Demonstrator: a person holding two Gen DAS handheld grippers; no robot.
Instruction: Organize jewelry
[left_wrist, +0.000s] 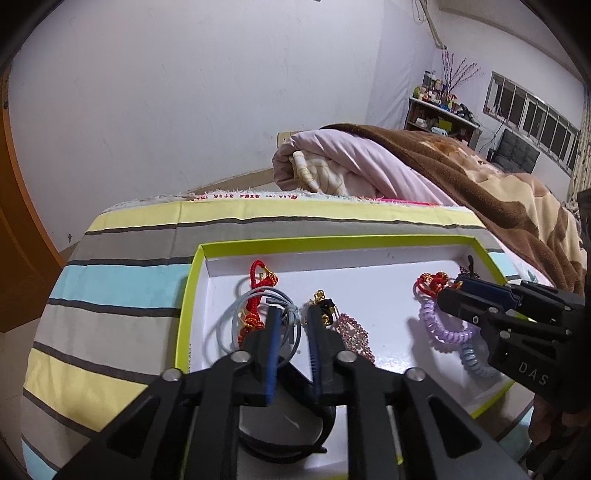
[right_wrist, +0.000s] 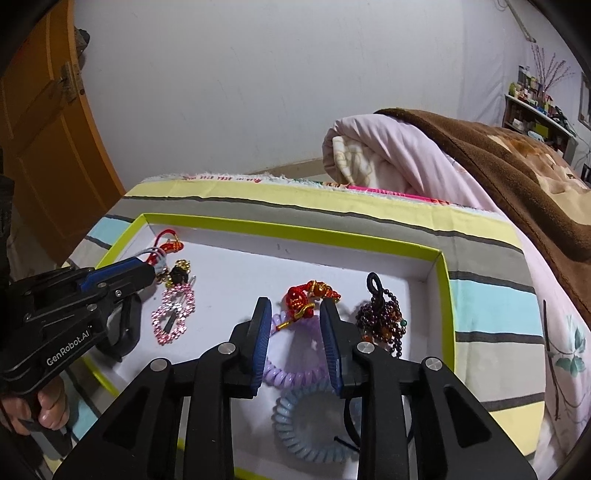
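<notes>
A white tray with a lime-green rim (left_wrist: 332, 242) (right_wrist: 295, 230) lies on a striped cloth. My left gripper (left_wrist: 291, 314) (right_wrist: 153, 267) is partly open over grey hair ties (left_wrist: 240, 317) and a red knotted cord (left_wrist: 258, 284), with nothing held. A gold-and-black charm (left_wrist: 323, 308) and a pink rhinestone piece (left_wrist: 354, 336) (right_wrist: 173, 314) lie beside it. My right gripper (right_wrist: 295, 306) (left_wrist: 448, 293) is open over a purple coil band (right_wrist: 291, 369) and a red-gold knot (right_wrist: 306, 295). A blue coil band (right_wrist: 306, 428) and a dark bead cluster (right_wrist: 384, 317) lie near.
The striped cloth (left_wrist: 122, 280) covers a rounded surface with drops on the left and far sides. A rolled pink quilt (left_wrist: 343, 162) and brown blanket (left_wrist: 498, 184) lie behind right. An orange door (right_wrist: 48, 147) stands at left. A black band (left_wrist: 288, 435) lies under my left gripper.
</notes>
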